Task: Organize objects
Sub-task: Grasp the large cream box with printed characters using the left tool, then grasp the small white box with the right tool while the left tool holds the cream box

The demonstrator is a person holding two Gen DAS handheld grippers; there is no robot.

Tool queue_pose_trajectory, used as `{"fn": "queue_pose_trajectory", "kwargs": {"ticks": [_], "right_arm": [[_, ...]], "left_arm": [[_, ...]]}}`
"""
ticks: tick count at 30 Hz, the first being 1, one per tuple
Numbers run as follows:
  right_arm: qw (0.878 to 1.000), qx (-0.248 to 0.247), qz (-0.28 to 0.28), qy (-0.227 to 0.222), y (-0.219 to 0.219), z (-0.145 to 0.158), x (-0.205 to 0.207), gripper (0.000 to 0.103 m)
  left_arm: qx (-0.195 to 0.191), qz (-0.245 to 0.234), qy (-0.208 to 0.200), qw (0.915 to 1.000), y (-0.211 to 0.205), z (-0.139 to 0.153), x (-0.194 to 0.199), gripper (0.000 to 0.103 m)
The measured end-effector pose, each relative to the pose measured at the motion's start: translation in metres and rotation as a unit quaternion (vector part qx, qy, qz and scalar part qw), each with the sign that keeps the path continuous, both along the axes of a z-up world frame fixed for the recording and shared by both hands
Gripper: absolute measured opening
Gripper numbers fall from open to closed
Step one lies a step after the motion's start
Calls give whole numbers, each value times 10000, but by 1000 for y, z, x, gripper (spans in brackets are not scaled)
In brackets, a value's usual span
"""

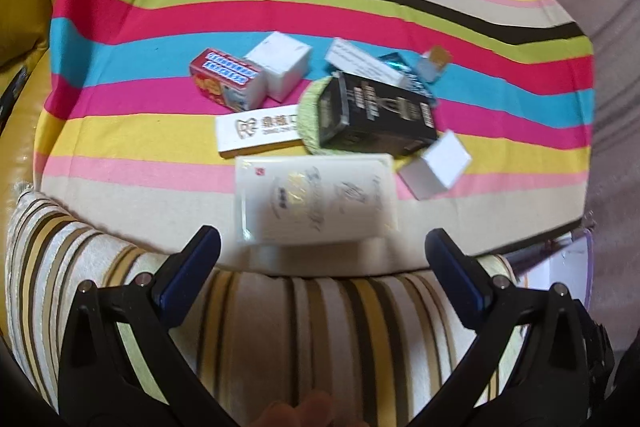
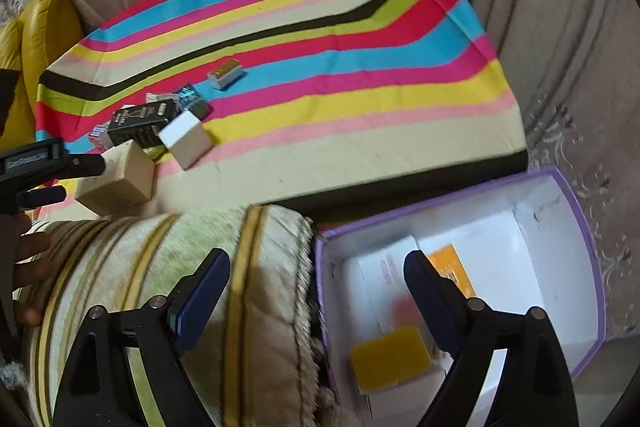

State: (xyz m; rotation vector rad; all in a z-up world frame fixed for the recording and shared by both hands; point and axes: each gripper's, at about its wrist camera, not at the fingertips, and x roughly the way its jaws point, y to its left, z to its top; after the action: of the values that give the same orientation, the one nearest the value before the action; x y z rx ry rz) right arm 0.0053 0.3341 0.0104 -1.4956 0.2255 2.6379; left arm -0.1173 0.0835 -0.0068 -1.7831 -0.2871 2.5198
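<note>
Small boxes lie clustered on a striped cloth (image 1: 360, 7): a large white box (image 1: 316, 199) nearest, a black box (image 1: 376, 115) on a green pad, a red box (image 1: 228, 79), a white cube (image 1: 284, 63), a long white box (image 1: 256, 131), and a grey-white box (image 1: 436, 167). My left gripper (image 1: 320, 251) is open and empty, just short of the large white box. My right gripper (image 2: 316, 275) is open and empty above the edge of a purple box (image 2: 584, 239), which holds a yellow item (image 2: 390, 355), an orange card (image 2: 452, 267) and white paper.
A striped cushion (image 1: 280, 327) lies under both grippers, also in the right wrist view (image 2: 180, 267). A yellow cushion (image 1: 24, 67) is at the left. A beige sofa back (image 2: 540, 27) rises behind the cloth. The left gripper's body (image 2: 36, 163) shows in the right view beside the cluster (image 2: 160, 131).
</note>
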Motion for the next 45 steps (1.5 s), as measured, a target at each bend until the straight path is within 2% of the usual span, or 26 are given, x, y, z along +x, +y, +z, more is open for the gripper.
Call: {"fn": "queue_pose_trajectory", "kwargs": {"ticks": [4, 8, 19, 25, 30, 34, 45], "right_arm": [[9996, 42, 256, 81, -12, 3, -16, 90], [9982, 175, 566, 109, -27, 4, -33, 90], [9916, 407, 1226, 36, -61, -3, -65, 90], [9844, 386, 1718, 34, -77, -7, -87, 90], [9737, 363, 2250, 13, -87, -14, -110, 90], [9668, 394, 2525, -91, -94, -19, -126, 90], [9596, 357, 2771, -336, -111, -41, -157, 90]], "left_arm": [[-57, 103, -185, 9998, -2, -8, -10, 103], [70, 135, -458, 9988, -1, -20, -16, 103], [17, 97, -660, 9978, 4, -39, -27, 103], [225, 202, -512, 9982, -13, -32, -14, 101], [468, 372, -460, 9971, -31, -31, -1, 101], [524, 407, -349, 9972, -32, -24, 8, 101], [516, 623, -49, 9967, -56, -17, 8, 101]]}}
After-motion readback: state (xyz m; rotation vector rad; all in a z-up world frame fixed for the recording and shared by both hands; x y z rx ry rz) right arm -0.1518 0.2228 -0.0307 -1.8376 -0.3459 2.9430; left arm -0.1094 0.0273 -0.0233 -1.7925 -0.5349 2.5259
